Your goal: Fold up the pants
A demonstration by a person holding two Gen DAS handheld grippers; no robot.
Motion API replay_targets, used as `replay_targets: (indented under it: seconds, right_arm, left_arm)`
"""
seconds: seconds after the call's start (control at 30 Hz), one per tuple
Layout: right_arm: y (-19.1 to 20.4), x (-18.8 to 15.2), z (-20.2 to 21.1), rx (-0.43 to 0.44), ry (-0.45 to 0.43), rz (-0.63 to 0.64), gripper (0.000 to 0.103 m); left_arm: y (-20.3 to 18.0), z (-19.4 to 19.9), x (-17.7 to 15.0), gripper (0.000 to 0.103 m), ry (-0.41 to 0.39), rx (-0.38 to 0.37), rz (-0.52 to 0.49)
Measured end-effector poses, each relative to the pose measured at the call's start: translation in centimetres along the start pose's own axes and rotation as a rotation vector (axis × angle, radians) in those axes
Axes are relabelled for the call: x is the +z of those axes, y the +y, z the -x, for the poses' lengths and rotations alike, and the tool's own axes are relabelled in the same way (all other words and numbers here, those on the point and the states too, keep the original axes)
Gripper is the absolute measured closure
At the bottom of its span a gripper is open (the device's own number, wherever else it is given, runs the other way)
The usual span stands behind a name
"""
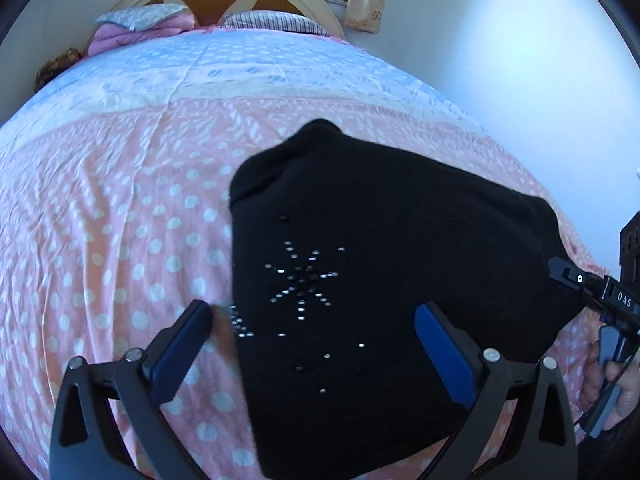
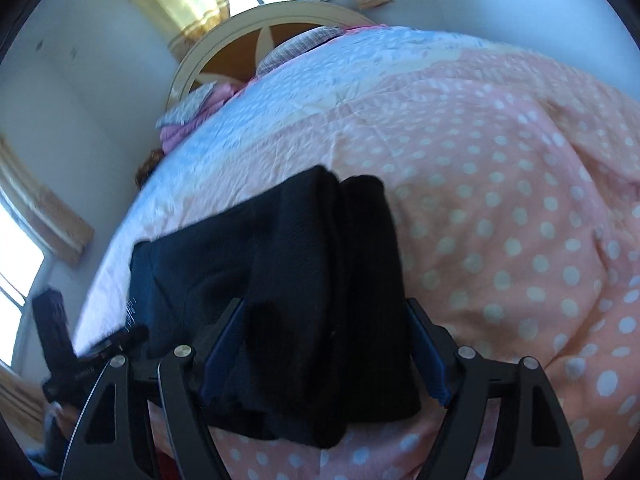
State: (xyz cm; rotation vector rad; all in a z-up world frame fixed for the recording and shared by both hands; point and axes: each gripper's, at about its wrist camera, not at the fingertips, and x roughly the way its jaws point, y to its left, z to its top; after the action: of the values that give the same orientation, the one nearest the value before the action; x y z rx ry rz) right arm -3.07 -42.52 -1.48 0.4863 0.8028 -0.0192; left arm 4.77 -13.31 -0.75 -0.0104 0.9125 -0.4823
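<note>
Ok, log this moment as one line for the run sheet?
pants: folded, flat on bedspread | left gripper: open, over pants | right gripper: open, pants between fingers, pads not pressing

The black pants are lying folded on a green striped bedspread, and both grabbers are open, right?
Not quite. The bedspread is pink with white dots, not green striped; the left wrist view shows it plainly. The rest holds: the black pants lie folded on it, and the left gripper and the right gripper both stand open.
</note>
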Motion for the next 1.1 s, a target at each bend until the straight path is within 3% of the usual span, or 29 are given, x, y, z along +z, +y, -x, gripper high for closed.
replay_targets:
  seconds: [0.07, 0.13, 0.2, 0.3, 0.53, 0.6, 0.73, 0.9, 1.1]
  right_arm:
    - [0.7, -0.1, 0.0, -0.044, 0.006, 0.041, 0.036]
    - [1.5, -0.1, -0.4, -0.086, 0.014, 0.081, 0.039]
    - [1.8, -0.3, -0.1, -0.107, 0.017, 0.111, 0.046]
    - [3.2, -0.6, -0.1, -0.177, 0.016, 0.189, 0.049]
    - [3.3, -0.9, 0.1, -0.207, 0.004, 0.191, 0.053]
    - [4.0, -1.1, 0.2, -0.22, -0.007, 0.213, 0.067]
    - [7.2, -1.2, 1.6, -0.275, -0.059, 0.293, 0.072]
    - [9.8, -0.1, 3.6, -0.202, -0.12, 0.278, 0.072]
    - [16.4, 0.4, 2.6, -0.124, -0.146, 0.369, 0.073]
  left_arm:
    - [-0.7, -0.1, 0.0, 0.019, -0.01, 0.008, -0.038]
    - [-1.2, 0.2, 0.1, 0.045, -0.018, 0.008, -0.063]
    - [-1.5, 0.0, 0.6, 0.065, -0.01, -0.023, -0.076]
    - [-1.6, -0.1, 1.0, 0.08, -0.008, -0.033, -0.073]
    - [-2.2, 0.0, 0.6, 0.082, -0.024, -0.031, -0.065]
    - [-2.4, 0.6, 0.7, 0.082, -0.033, -0.026, -0.076]
    - [-2.7, 2.5, 0.9, 0.082, -0.07, -0.008, -0.114]
    - [-0.4, 4.8, 1.9, 0.082, -0.115, 0.02, -0.085]
    - [4.6, 7.9, 2.7, 0.082, -0.185, 0.104, -0.036]
